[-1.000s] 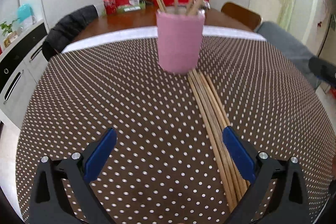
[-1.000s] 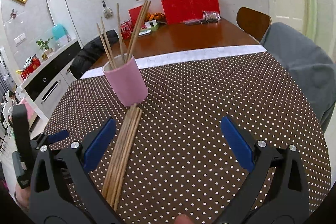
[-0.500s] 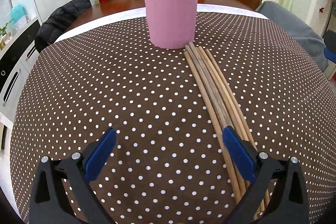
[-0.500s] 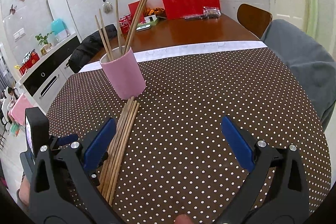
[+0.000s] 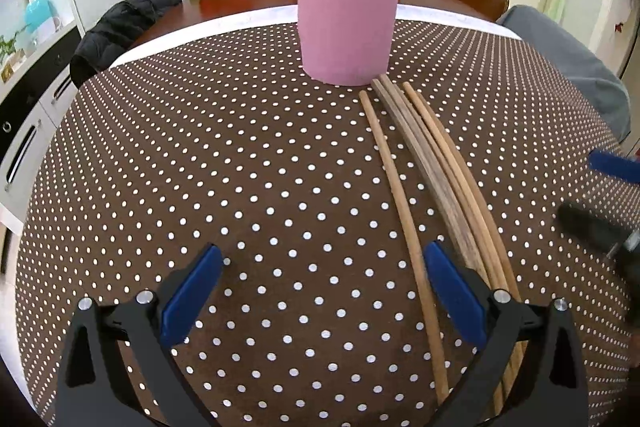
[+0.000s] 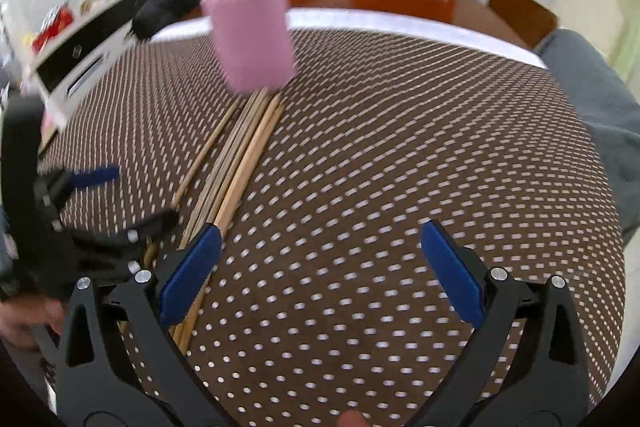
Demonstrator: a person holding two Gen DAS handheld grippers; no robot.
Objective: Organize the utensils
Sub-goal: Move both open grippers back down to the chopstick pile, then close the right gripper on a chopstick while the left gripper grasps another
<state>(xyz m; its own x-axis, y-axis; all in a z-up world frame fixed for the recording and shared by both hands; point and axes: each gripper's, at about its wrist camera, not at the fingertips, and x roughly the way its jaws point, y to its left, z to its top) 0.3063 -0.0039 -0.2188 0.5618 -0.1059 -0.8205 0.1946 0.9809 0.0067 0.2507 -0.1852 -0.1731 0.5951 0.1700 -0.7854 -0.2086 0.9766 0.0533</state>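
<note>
Chopsticks (image 5: 434, 183) lay loose beside the pink cup (image 5: 347, 17) while I held both the left gripper (image 5: 320, 291) and the right gripper (image 6: 320, 269) spread wide and empty.

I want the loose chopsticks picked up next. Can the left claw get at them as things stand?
Probably yes. The left claw is open, low over the tablecloth, and the loose chopsticks lie uncovered by its right finger; nothing blocks them.

The tablecloth (image 5: 224, 163) looks like matt brown cloth with white dots. Chopsticks (image 5: 404, 195) lying on it are bare wood: most pale and smooth, a couple darker with rougher grain. The pink cup (image 5: 347, 19) looks matt, can't tell what it's made of. Both grippers (image 5: 320, 291) (image 6: 320, 267) look like black matt plastic with smooth blue pads (image 5: 191, 295) and shiny metal rivets (image 5: 501, 295).
</note>
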